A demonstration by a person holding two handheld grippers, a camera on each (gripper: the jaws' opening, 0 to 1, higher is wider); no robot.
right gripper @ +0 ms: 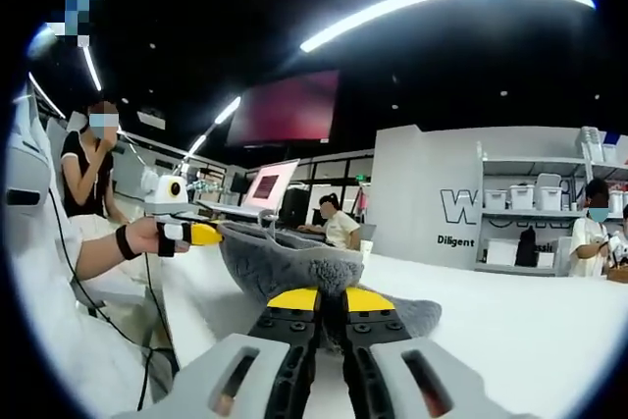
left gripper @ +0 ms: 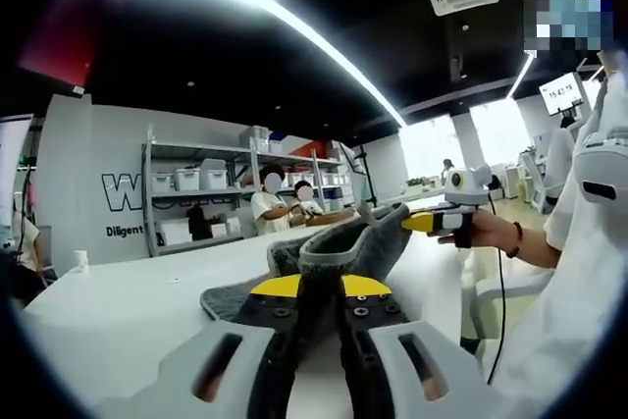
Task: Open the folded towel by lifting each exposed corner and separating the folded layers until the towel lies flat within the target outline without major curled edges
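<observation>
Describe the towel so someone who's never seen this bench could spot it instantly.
Find the long white table in front of the grey wall with shelving. On it, a dark grey fuzzy towel is pinched by the left gripper and the right gripper and lifted into a curved fold. It is the only soft, dark thing on the white tabletop.

right gripper (right gripper: 329, 303) pinching grey towel (right gripper: 294, 267) (lifted)

Fluffy grey fabric towel (left gripper: 339, 247): plain charcoal grey, unpatterned. Left gripper (left gripper: 321, 291) and right gripper (right gripper: 330, 303): pale grey bodies, black jaws, yellow tip pads. Smooth worktop (left gripper: 128, 306): plain white. Back wall (right gripper: 432, 193): white, dark lettering. Hanging wall screen (right gripper: 287, 107): dull red. Ceiling: black, white light strips.
</observation>
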